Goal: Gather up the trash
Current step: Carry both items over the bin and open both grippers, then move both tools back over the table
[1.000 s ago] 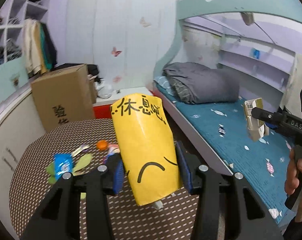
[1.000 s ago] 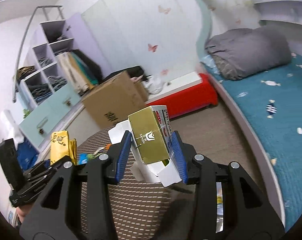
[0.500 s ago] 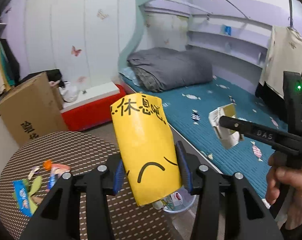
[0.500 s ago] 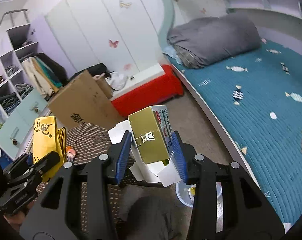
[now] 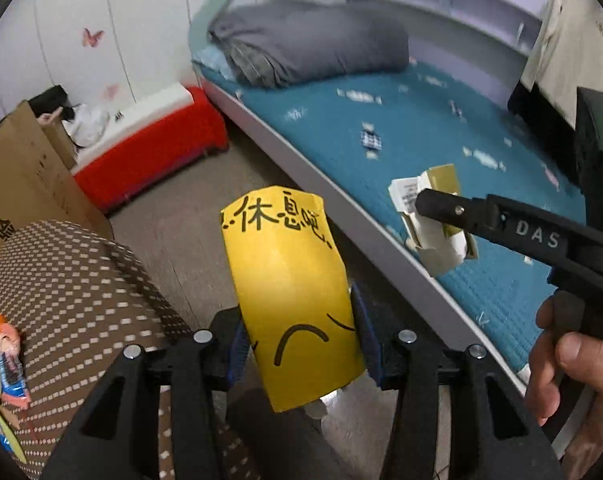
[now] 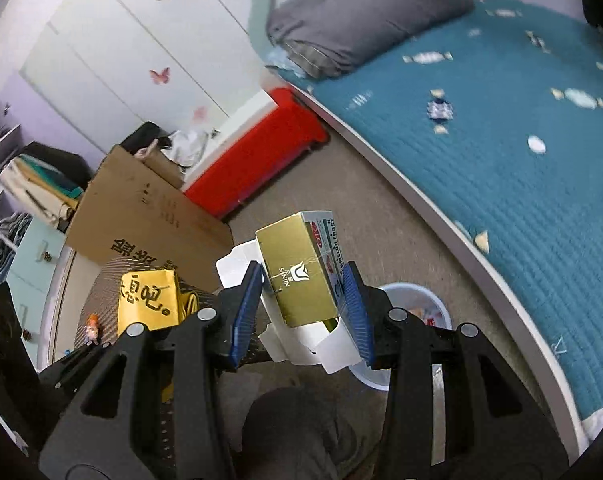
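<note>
Left gripper (image 5: 301,344) clamps a yellow paper bag with black handwriting (image 5: 291,292), held over the floor beside the brown dotted round table (image 5: 73,280). Right gripper (image 6: 303,304) pinches a gold-and-white opened cardboard carton (image 6: 301,276), just above what looks like a pale blue plastic bin (image 6: 417,300).

Child's bedroom in home: bunk bed (image 5: 441,128) with teal candy-print sheet, folded grey duvet (image 5: 313,46), butterfly stickers (image 6: 159,76) on wardrobe doors, clothes shelves (image 6: 17,184) far left.

Upright yellow packet (image 5: 291,300) and torn gold carton (image 6: 301,276), both held aloft.
</note>
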A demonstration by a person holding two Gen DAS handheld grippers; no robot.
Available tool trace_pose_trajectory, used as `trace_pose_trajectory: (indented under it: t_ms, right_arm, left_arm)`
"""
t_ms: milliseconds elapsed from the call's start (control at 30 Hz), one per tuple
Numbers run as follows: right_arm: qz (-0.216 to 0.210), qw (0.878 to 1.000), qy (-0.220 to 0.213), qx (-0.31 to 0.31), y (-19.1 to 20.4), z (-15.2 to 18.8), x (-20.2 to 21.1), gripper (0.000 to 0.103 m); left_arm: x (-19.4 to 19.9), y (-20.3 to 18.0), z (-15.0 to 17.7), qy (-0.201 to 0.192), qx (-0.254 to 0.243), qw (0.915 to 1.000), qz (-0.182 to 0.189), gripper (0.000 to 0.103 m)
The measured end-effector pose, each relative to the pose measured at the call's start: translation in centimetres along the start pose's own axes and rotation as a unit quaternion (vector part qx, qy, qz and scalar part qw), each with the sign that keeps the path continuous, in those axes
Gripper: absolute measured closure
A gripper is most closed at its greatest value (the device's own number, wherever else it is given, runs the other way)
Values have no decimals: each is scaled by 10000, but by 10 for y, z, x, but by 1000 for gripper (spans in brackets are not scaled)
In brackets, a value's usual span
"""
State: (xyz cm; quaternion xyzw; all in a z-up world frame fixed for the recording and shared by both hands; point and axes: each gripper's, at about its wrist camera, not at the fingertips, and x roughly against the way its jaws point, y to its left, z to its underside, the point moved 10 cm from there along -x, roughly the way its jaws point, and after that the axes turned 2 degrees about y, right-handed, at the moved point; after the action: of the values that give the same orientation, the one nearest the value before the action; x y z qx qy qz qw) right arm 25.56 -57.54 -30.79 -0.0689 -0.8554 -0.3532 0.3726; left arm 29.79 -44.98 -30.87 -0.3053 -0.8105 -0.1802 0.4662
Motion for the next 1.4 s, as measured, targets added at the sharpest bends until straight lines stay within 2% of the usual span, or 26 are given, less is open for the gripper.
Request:
trace_pose_trajectory:
  t_ms: [100, 133, 200, 233, 267, 333, 433, 600, 767, 1067, 1400]
  right_arm:
    - [15, 9997, 155, -203, -15, 3, -19, 61]
    - [24, 9994, 225, -270, -20, 4, -27, 61]
    - [-6, 9984, 393, -396, -27, 9, -41, 56]
    - [-8, 9978, 481, -462, -31, 12, -49, 45]
    - [-7, 9966, 579, -586, -39, 16, -59, 39]
    - [-3, 9951, 626, -768, -49, 21, -67, 26]
    - [14, 9923, 693, -1029, -64, 32, -71, 18]
    - [98, 9928, 595, -1039, -70, 39, -57, 9]
    - [163, 9940, 498, -960, -68, 38, -44, 8]
    - [235, 9974, 222, -647, -39, 26, -17, 6]
    - [168, 9998, -127, -26, 34, 12, 13, 6]
  left_arm:
    - [-20, -3, 2, 278, -65, 9996, 40, 54]
    - [-27, -5, 2, 384, -107, 9992, 54, 51]
    - [-40, -7, 6, 635, -210, 9978, 21, 36]
    - [-46, -6, 8, 733, -260, 9969, -87, 19]
    - [-48, -5, 8, 747, -295, 9966, -174, 11]
    - [-50, -1, 7, 690, -325, 9965, -340, 11]
    - [-50, 2, 9, 701, -180, 9972, -205, 11]
    - [-43, 3, 8, 551, -125, 9982, -191, 11]
    - [-26, 0, 6, 307, -170, 9992, -177, 11]
    - [13, 10, 3, -158, -66, 9997, -194, 11]
    - [77, 43, 3, -860, 258, 9956, -249, 9]
